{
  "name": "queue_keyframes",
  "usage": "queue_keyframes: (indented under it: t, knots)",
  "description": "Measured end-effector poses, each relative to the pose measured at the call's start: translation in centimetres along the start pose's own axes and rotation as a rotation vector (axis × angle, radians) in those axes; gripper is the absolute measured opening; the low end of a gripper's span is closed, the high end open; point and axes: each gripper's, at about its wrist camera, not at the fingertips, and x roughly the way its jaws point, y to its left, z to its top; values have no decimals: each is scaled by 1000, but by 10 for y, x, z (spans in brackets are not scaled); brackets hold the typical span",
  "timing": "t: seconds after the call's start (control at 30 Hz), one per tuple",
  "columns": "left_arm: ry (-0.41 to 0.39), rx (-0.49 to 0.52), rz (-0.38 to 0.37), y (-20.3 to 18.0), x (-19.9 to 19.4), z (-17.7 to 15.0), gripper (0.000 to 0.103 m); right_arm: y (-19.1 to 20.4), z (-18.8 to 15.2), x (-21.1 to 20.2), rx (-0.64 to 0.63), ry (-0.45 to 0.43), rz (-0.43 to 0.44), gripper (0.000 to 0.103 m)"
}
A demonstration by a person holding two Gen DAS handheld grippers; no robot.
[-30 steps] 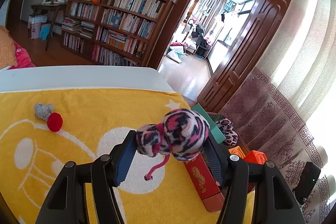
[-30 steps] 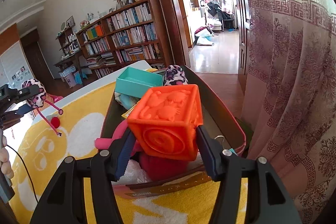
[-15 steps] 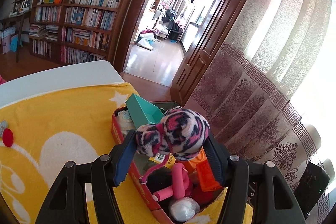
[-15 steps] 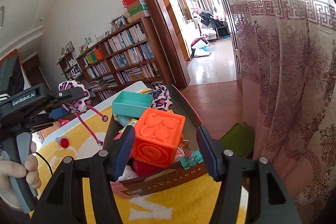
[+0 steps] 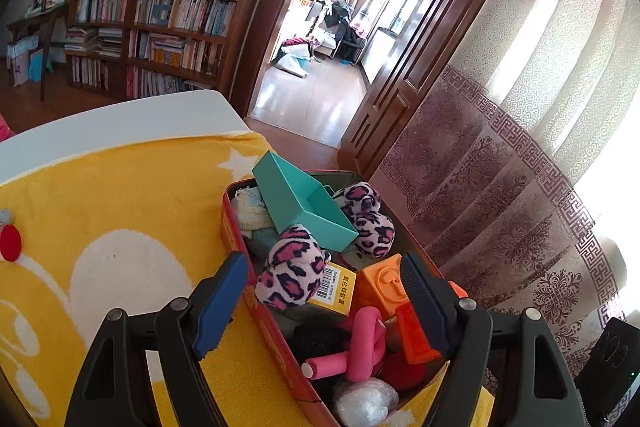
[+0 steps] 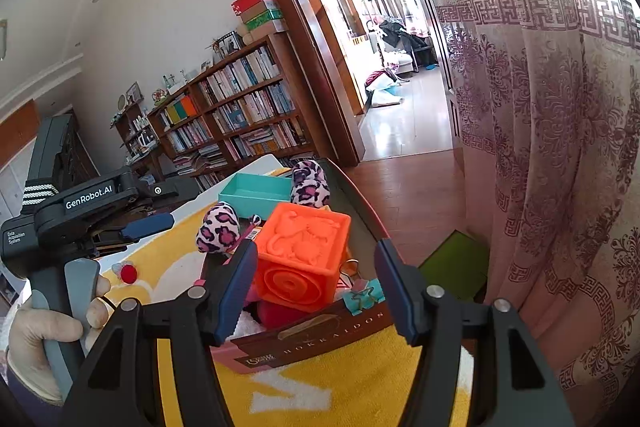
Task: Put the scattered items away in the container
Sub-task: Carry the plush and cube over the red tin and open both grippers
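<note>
The leopard plush (image 5: 291,269) lies in the red box (image 5: 234,227) between the left gripper's (image 5: 324,301) wide jaws, the right gripper (image 6: 316,283) gapes around the orange cube (image 6: 302,255), all above a yellow towel (image 5: 120,211) near bookshelves (image 5: 168,15).

Bright daylight glares through the curtain (image 5: 560,75) at right; both views are sharp, with fisheye bending and dark corners.

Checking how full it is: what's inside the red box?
The red box holds a teal tray, leopard plush toys, an orange cube, pink foam curlers. Lower layers are covered.
</note>
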Motion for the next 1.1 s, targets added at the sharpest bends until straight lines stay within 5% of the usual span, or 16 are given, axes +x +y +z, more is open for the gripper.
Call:
queue_keyframes:
  t: [0.57,1.1]
  knots:
    - [-39,-165,56,94,-51,-18,80,52,-3,2,-89,20,58,68]
    - [-85,-392,251,244,-123,-49,80,132,-24,36,-181,111,188,74]
